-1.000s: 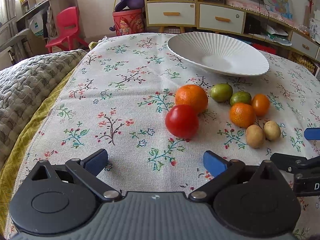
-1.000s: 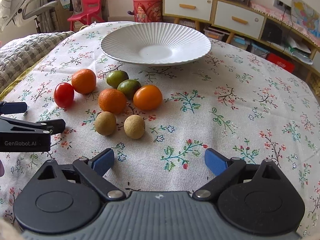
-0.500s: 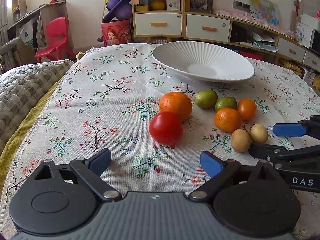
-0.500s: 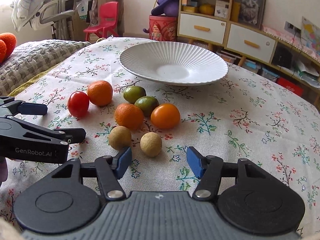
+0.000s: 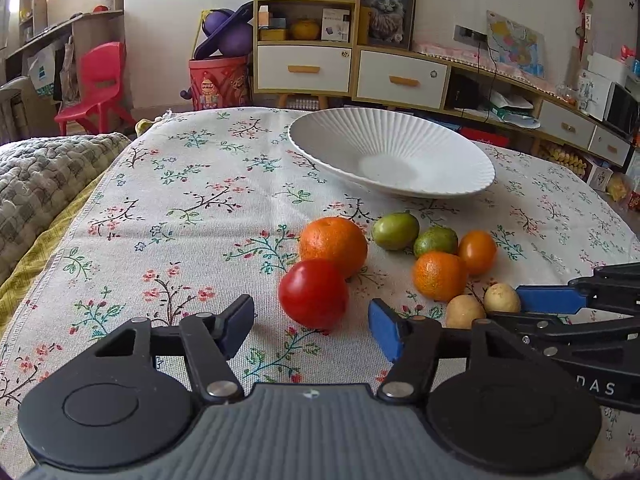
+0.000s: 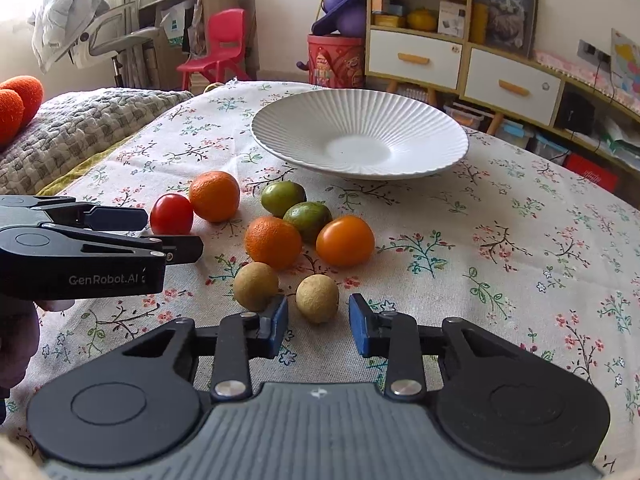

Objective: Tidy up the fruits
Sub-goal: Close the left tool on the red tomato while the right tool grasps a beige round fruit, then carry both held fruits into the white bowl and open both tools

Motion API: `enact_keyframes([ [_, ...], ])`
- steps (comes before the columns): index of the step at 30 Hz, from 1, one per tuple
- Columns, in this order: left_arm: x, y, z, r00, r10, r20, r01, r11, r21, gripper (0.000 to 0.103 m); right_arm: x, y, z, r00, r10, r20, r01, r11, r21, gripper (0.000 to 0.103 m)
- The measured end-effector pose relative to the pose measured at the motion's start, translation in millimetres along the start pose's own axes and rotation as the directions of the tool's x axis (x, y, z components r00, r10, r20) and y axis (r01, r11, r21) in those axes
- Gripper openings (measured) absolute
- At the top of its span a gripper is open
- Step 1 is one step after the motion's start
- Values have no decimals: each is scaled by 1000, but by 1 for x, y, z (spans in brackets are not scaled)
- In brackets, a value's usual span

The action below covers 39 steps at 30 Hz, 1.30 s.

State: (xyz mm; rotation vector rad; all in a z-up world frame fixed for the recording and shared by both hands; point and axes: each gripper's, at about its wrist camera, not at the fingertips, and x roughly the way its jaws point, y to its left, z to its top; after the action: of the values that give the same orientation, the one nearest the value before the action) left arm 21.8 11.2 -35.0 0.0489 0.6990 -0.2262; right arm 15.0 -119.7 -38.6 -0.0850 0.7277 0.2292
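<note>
A red tomato (image 5: 313,294) lies just ahead of my left gripper (image 5: 312,330), in line with the gap. The jaws are closing and the blue pads stand clear of it. My right gripper (image 6: 318,324) is also closing, with a tan round fruit (image 6: 317,298) at its fingertips and a slim gap on each side. A second tan fruit (image 6: 256,285) sits just left of it. Behind lie a large orange (image 6: 214,196), a smaller orange (image 6: 273,242), a smooth orange fruit (image 6: 345,240) and two green fruits (image 6: 283,199). The white ribbed plate (image 6: 360,136) beyond holds nothing.
A floral tablecloth (image 5: 192,200) covers the table. A quilted grey blanket (image 5: 44,176) and a yellow cloth border it on the left. The two grippers sit close side by side. Drawers, shelves and a red chair (image 5: 98,84) stand past the far edge.
Both grippers' jaws have narrowed a good deal, the right more than the left. Both views have tilted up a little. The fruits have not moved.
</note>
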Motion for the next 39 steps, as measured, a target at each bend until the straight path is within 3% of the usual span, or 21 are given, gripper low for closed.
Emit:
enact_keyframes([
  [5, 1, 1, 1, 1000, -19, 8, 19, 1000, -6, 43, 1, -1, 1, 1000, 10, 2, -10, 1000, 23, 26],
  [11, 2, 2, 2, 1000, -23, -3, 23, 1000, -9, 24, 1, -4, 2, 1000, 18, 3, -18, 999, 41, 21],
  [22, -5, 6, 12, 998, -53, -41, 51, 998, -48, 22, -5, -9, 9, 1000, 13, 14, -14, 997, 75, 21],
  [39, -6, -3, 48, 995, -99, -1, 98, 993, -58, 22, -6, -20, 39, 997, 8, 71, -17, 992, 127, 21],
])
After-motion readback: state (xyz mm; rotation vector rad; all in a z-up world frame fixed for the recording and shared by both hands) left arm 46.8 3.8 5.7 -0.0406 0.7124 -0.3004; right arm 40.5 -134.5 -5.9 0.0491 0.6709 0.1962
